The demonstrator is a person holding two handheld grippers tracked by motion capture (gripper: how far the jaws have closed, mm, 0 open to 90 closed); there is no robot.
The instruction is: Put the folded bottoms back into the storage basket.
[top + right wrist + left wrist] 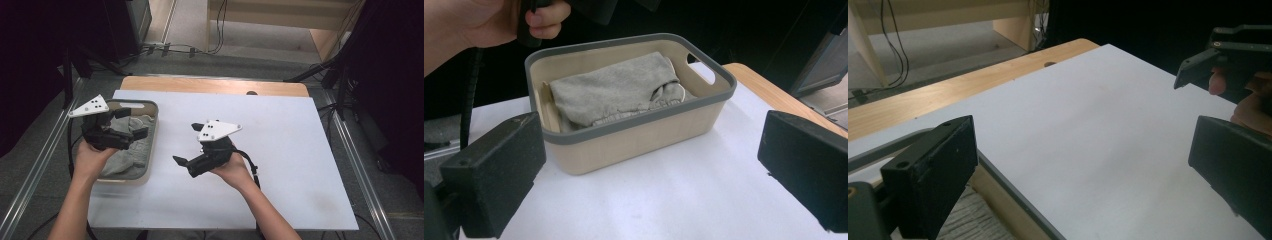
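A beige basket [154, 131] with a grey rim stands at the left edge of the white board [280, 150]. A folded grey cloth [131, 159] lies inside it. My left gripper [132, 123] hovers over the basket's far half, open, with nothing between its jaws. My right gripper [188, 144] is held above the board just right of the basket, open and empty, jaws turned toward it. The right gripper view looks between its wide jaws [649, 175] at the basket [634, 135] and the cloth [619, 87]. In the left gripper view the open left gripper [1083, 175] faces across the bare board.
The white board [1088, 130] lies on a wooden table [210, 85] whose far edge shows beyond it. The other gripper [1223, 55] and a hand sit at the left gripper view's right edge. Cables and dark stands lie on the floor beyond the table.
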